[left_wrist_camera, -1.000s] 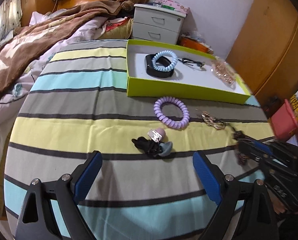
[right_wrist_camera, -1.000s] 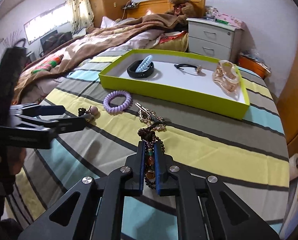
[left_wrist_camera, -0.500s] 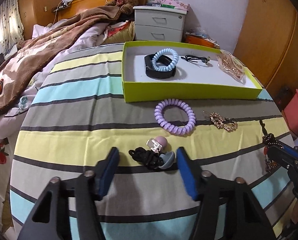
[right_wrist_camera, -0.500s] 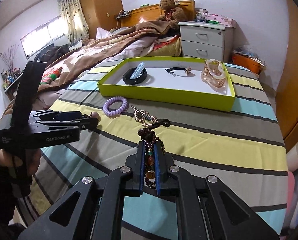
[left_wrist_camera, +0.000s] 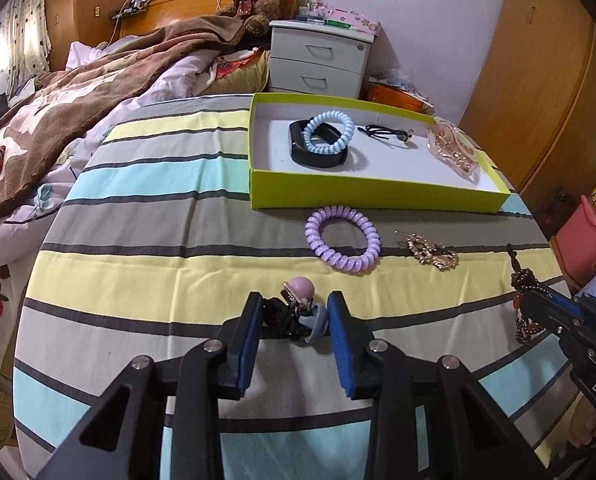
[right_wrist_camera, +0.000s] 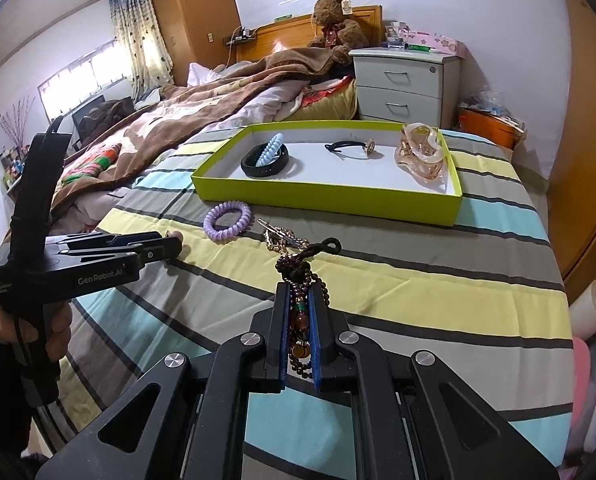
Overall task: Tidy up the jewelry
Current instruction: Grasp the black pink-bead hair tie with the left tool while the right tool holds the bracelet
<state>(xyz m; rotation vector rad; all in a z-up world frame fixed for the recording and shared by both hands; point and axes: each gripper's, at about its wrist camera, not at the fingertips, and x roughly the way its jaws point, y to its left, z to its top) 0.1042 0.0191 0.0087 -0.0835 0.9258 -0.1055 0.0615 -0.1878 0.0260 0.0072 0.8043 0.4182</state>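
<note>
My left gripper (left_wrist_camera: 296,308) has its fingers down on the striped cloth on either side of a black hair tie with pink and grey-blue balls (left_wrist_camera: 294,312); the pads touch or nearly touch it. My right gripper (right_wrist_camera: 299,300) is shut on a dark beaded bracelet (right_wrist_camera: 299,280) and holds it above the cloth; it also shows in the left wrist view (left_wrist_camera: 523,304). The green tray (left_wrist_camera: 377,194) holds a black band (left_wrist_camera: 317,156), a light blue coil tie (left_wrist_camera: 329,132), a thin black hair tie (left_wrist_camera: 385,134) and an amber clip (left_wrist_camera: 453,152).
A purple coil tie (left_wrist_camera: 341,238) and a gold rhinestone clip (left_wrist_camera: 431,250) lie on the cloth in front of the tray. A bed with a brown blanket is at the left, a nightstand (left_wrist_camera: 317,60) behind the tray, a pink bin (left_wrist_camera: 585,248) at the right.
My left gripper has moved forward and down over the black hair tie and its jaws have narrowed around it. My right gripper has risen a little with the bracelet.
</note>
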